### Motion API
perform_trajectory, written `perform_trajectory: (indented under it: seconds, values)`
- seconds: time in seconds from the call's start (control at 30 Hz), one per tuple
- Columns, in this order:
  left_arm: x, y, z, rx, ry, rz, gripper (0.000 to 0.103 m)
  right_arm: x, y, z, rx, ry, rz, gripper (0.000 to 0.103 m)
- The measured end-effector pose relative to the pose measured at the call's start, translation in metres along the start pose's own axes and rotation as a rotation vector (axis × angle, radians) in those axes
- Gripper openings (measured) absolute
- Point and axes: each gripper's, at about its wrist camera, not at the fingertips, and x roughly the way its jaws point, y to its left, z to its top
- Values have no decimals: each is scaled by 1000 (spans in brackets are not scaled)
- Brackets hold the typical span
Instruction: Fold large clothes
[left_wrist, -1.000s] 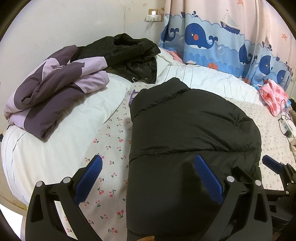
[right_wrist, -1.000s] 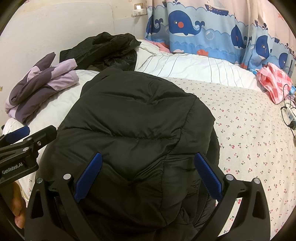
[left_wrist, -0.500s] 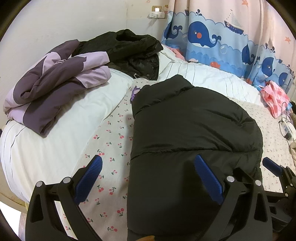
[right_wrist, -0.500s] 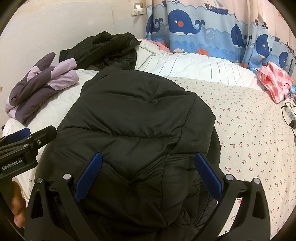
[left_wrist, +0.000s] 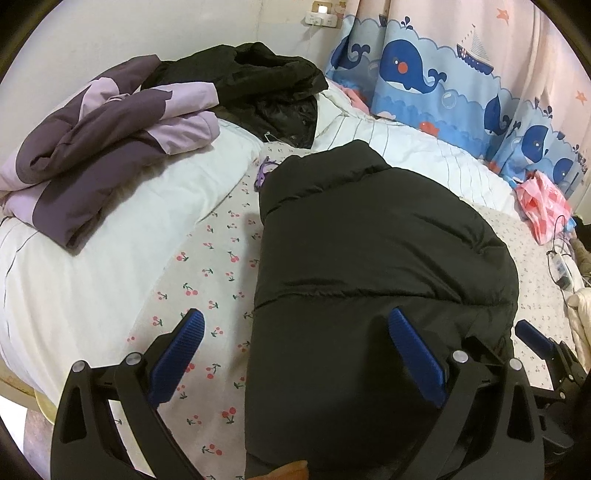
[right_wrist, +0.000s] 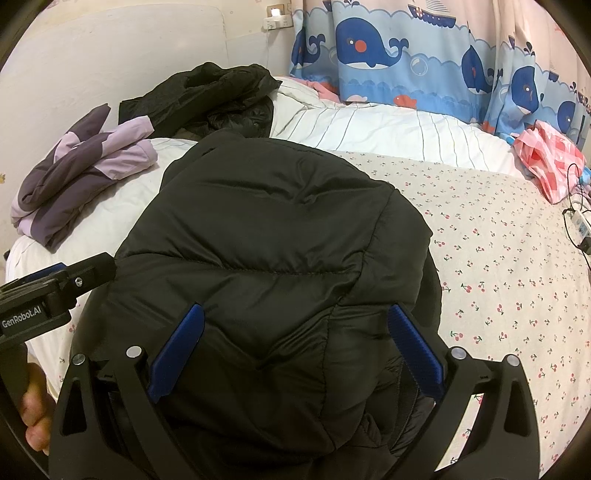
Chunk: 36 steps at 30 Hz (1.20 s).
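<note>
A black puffer jacket lies folded lengthwise on the cherry-print bedsheet, collar toward the far end. My left gripper hovers open over the jacket's near left edge: one blue pad above the sheet, the other above the jacket. My right gripper is open above the jacket's near end, both pads over black fabric. Nothing is held. The left gripper's body shows at the right wrist view's left edge, with a hand below it.
A folded purple and lilac jacket and a crumpled black garment lie on the white pillow at the back left. A pink checked cloth and a power strip with cables sit at the right. A whale curtain hangs behind.
The left wrist view has crept forward and a little left along the jacket's edge. The right gripper has barely moved. Both grippers have stayed open.
</note>
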Motion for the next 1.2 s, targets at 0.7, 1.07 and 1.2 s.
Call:
perform_trajectory:
  seconds: [0.7,1.07,1.2]
  values:
    - [-1,-2,2,14,-10,0,96,0,0,0,1,1,1,96]
    - [-4,-10,-1,32,-5,-28,96,0,0,0,1,1,1,96]
    - [-3,-11,-2,32,-3,-19,96,0,1,0,2,1,1,96]
